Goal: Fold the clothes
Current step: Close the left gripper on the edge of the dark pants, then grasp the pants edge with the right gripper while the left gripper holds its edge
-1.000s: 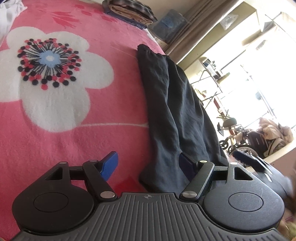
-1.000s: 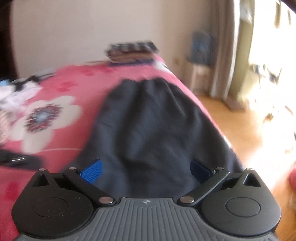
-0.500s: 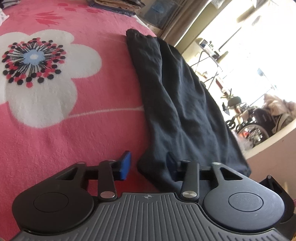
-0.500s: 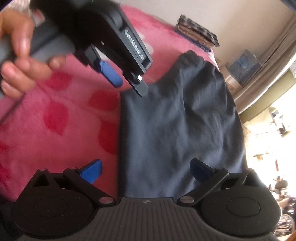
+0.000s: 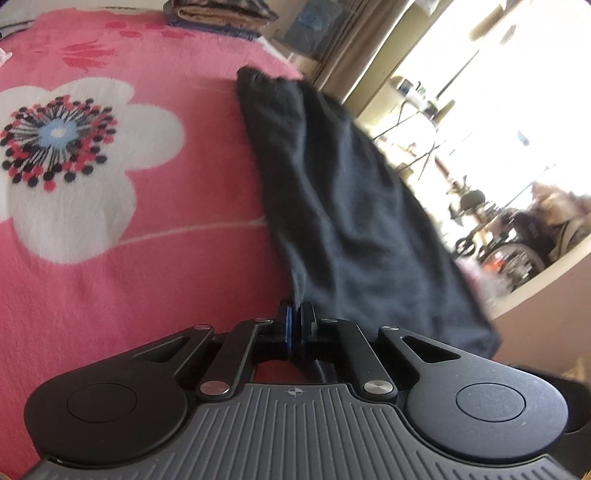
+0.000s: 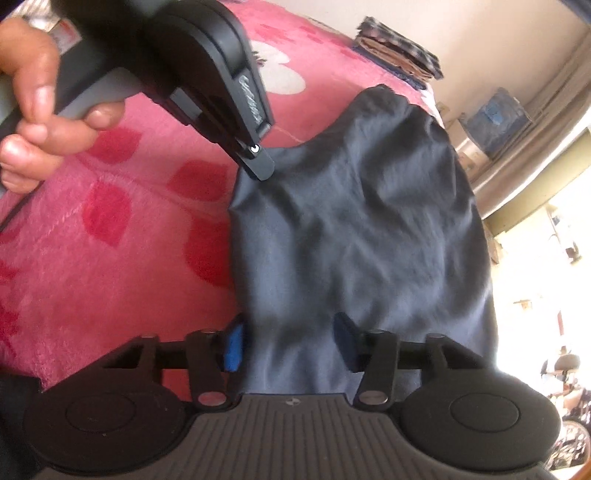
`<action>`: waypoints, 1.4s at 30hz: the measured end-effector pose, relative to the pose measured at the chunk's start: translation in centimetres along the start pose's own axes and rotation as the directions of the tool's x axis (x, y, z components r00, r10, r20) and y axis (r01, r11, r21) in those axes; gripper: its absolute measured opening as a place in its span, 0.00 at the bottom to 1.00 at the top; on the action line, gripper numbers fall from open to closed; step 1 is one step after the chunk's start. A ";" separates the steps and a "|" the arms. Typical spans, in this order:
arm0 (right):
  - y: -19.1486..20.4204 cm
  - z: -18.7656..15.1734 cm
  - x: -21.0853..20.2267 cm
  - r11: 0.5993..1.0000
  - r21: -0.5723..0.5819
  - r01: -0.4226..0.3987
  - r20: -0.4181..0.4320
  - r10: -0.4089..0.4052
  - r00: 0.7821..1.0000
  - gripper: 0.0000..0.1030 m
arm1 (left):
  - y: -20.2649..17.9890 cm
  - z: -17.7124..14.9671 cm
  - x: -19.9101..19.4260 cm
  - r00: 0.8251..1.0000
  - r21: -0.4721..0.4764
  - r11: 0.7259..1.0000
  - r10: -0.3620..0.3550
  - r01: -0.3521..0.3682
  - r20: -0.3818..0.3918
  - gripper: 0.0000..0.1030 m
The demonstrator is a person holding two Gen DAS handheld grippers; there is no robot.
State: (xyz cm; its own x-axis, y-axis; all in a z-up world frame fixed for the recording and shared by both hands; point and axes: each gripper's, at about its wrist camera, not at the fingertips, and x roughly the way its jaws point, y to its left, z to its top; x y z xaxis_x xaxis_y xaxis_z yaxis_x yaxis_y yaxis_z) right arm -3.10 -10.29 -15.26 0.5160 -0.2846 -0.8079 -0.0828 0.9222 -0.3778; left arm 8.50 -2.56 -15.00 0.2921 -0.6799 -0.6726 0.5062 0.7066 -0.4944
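A dark navy garment (image 5: 351,206) lies lengthwise on a pink flowered blanket (image 5: 129,266), along the bed's right edge. My left gripper (image 5: 295,325) is shut on the garment's near left edge. In the right wrist view the garment (image 6: 369,229) fills the middle, and the left gripper (image 6: 258,162), held by a hand, pinches its left edge. My right gripper (image 6: 291,343) is partly open, its blue pads on either side of the garment's near hem, with cloth between them.
A stack of folded clothes (image 5: 218,14) sits at the far end of the bed and also shows in the right wrist view (image 6: 399,55). The bed's right edge drops to a bright room with a wheelchair (image 5: 509,251). A blue box (image 6: 495,118) stands by the curtain.
My left gripper has closed from open onto the garment's left edge. My right gripper has narrowed and dropped onto the near hem.
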 end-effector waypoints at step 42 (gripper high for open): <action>-16.2 -5.5 -5.6 0.748 0.636 -0.189 0.203 0.074 0.976 0.34 | -7.7 -2.4 1.4 0.998 0.418 0.907 0.048 -0.055 0.028 0.48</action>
State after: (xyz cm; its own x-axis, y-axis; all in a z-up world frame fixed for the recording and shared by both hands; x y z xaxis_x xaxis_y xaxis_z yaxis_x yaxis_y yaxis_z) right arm -9.32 -25.07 -7.12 0.6709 -0.1566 -0.7248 0.3827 0.9103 0.1576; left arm 3.02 -8.45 -13.46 0.3383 -0.6506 -0.6799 0.7820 0.5962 -0.1815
